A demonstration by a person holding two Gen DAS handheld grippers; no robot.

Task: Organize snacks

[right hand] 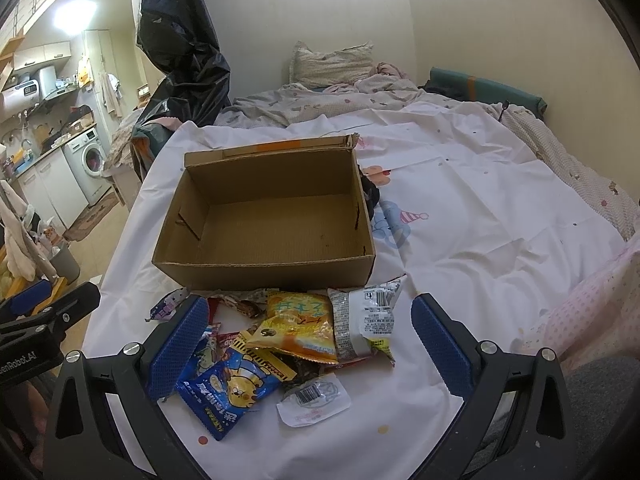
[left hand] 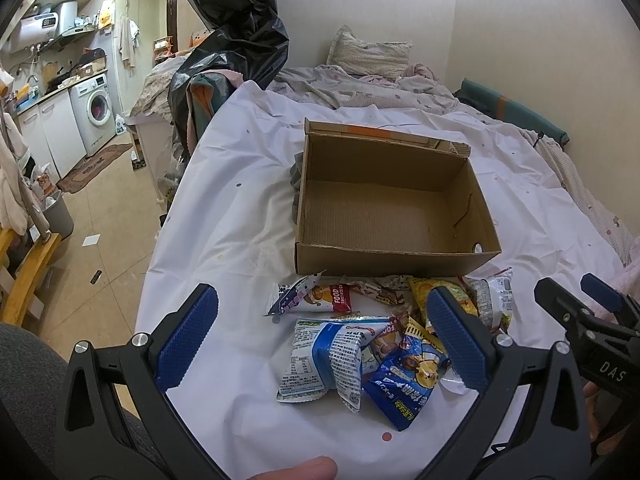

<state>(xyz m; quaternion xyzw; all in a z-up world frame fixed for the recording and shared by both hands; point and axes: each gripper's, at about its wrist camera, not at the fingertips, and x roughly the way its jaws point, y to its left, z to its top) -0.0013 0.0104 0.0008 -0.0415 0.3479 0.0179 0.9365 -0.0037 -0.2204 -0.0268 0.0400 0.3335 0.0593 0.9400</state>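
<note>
Nothing in the cardboard box (left hand: 392, 256) yet. Stands open-topped on the white sheet (left hand: 240, 184) spread over the bed, floor bare, near wall just behind the snack pile (right hand: 296, 344).

Lies in a loose overlapping heap on the sheet, right in front of the box:
- blue-and-white packet (left hand: 320, 360), nearest on the left side, crumpled and folded over itself
- blue bear packet (right hand: 228, 392), tilted, overlapping its neighbours
- yellow packet (right hand: 300, 324), on top in the middle
- silver-grey packet (right hand: 368, 320), touching the yellow one, close to the box's corner
- red-ended packet (left hand: 316, 298), flat, just before the box wall
- small clear wrapper (right hand: 316, 396), apart at the near edge

Left hand-held gripper (left hand: 322, 300): spread wide, gripping nothing, hovering above the blue-and-white packet and the bear packet. Right hand-held gripper (right hand: 310, 304): likewise wide open and empty, framing the yellow and silver-grey packets from above.

Judged as the opening step: choosing and reaching for a first packet, with no transfer to the box done.

For the next move: pick one packet that lies on top, probably the yellow or the blue-and-white. Come down with the pads on either side of a puffed edge or a sealed seam, not flat on the face. Close gently, since slick crinkly film tends to slip and soft contents to crush. Lift clear before travelling, so that overlapped neighbours do not drag along. Carry over the near wall, high enough to miss its rim, and release low inside. Keep both grippers apart above the narrow heap.
</note>
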